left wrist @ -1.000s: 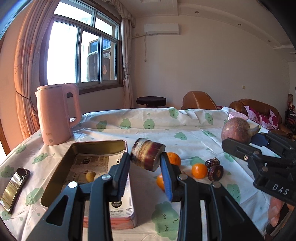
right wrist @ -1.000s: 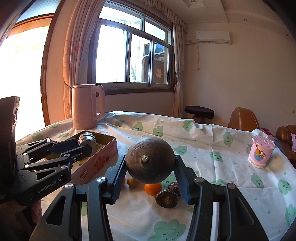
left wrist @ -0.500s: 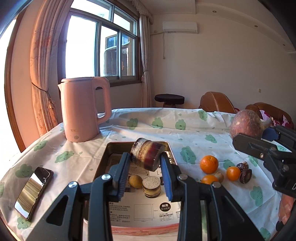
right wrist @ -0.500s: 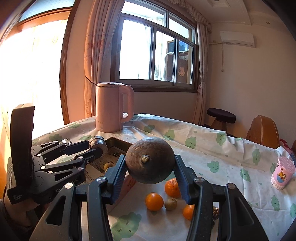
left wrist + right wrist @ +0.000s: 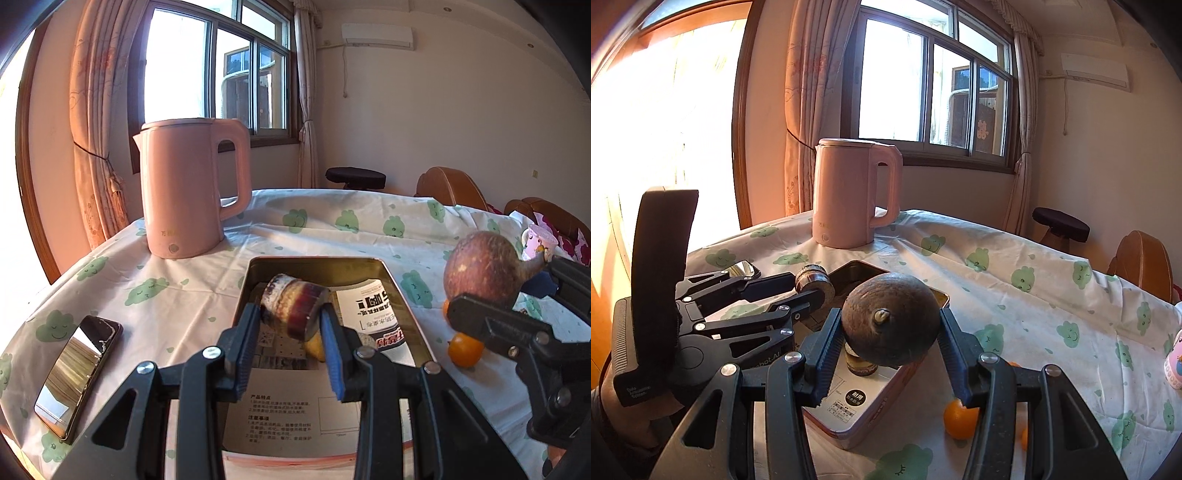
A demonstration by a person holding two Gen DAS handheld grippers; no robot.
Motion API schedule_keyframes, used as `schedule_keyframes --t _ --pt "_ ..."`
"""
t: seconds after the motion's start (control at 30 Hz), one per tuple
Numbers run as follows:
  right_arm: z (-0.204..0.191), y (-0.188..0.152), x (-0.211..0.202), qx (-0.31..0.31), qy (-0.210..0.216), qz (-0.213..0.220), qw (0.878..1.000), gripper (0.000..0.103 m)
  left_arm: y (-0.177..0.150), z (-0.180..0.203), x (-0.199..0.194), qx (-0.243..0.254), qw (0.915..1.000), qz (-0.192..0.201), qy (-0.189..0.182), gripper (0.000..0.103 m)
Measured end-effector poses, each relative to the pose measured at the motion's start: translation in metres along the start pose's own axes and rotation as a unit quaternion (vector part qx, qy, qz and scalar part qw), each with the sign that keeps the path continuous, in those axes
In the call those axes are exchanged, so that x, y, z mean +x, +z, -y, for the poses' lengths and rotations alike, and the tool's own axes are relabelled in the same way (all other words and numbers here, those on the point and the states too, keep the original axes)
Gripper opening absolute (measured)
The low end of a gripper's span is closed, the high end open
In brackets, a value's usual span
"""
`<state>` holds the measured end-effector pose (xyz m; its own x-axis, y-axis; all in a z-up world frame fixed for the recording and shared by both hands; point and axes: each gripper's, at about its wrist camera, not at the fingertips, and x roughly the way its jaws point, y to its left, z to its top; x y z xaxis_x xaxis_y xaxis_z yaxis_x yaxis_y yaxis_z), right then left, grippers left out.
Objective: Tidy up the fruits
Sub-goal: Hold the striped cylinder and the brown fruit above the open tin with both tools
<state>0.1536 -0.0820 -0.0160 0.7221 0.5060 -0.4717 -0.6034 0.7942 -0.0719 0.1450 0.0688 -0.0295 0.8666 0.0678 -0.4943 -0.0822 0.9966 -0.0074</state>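
Note:
My left gripper (image 5: 291,325) is shut on a short dark-banded cut piece of sugarcane (image 5: 293,310) and holds it above the open metal tin (image 5: 317,263). The tin holds printed leaflets, a small yellow fruit (image 5: 316,347) and another cut piece (image 5: 860,363). My right gripper (image 5: 890,339) is shut on a large round brown fruit (image 5: 890,321), just over the tin's near corner (image 5: 943,295). In the left wrist view that fruit (image 5: 484,266) hangs to the right of the tin. Oranges (image 5: 465,349) (image 5: 958,413) lie on the cloth beside the tin.
A pink electric kettle (image 5: 192,188) stands behind the tin. A phone (image 5: 79,373) lies at the table's left edge. A small pink cup (image 5: 537,243) stands at the far right. Chairs and a stool (image 5: 354,177) are behind the table.
Both grippers have swung left and forward with their loads: the left now holds the sugarcane piece over the tin, and the right has brought the brown fruit to the tin's corner.

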Motion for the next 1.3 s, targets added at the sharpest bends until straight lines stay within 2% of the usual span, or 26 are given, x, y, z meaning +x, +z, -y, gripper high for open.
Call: schedule_keyframes --t 0.57,1.3 --pt "-0.018 -0.013 0.032 -0.005 0.020 -0.042 0.999 0.053 -0.006 -0.012 0.006 -0.011 0.9998 -0.018 0.002 0.035" --pt "-0.017 -0.022 0.048 0.000 0.017 -0.064 0.998 0.053 -0.006 -0.014 0.011 -0.014 0.9993 -0.034 0.003 0.035"
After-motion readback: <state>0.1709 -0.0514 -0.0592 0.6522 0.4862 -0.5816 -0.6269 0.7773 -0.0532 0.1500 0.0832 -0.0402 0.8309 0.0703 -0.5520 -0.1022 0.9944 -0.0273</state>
